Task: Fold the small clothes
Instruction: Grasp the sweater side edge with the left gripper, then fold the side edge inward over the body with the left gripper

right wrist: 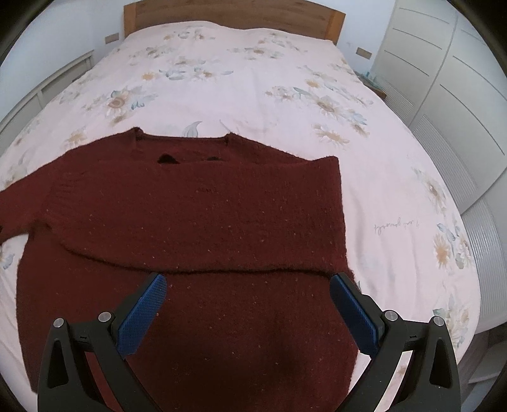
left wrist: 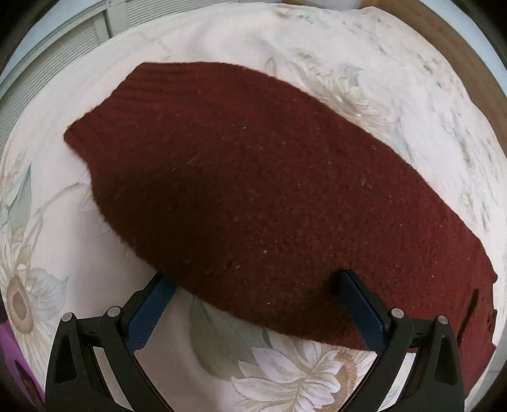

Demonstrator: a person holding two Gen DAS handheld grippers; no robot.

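A dark red knitted sweater [right wrist: 196,222] lies flat on a bed covered by a pale pink bedspread [right wrist: 240,92] printed with faded daisies and grey-green leaves. The knit looks fuzzy and thick, flecked with tiny light specks. One sleeve [right wrist: 221,215] is folded across the chest as a broad band ending in a straight edge on the right, just below the neckline. The other sleeve reaches off to the left.

In the left wrist view that sleeve [left wrist: 253,190] is a long tapering shape with a ribbed cuff [left wrist: 126,101] at its far left end.

The left gripper [left wrist: 256,288] is spread wide and released, its blue textured pads [left wrist: 364,313] straddling the sleeve's near edge. The right gripper [right wrist: 248,288] is likewise spread and empty above the sweater's body. A wooden headboard [right wrist: 234,16] stands at the far end, white louvred wardrobe doors [right wrist: 443,95] to the right.
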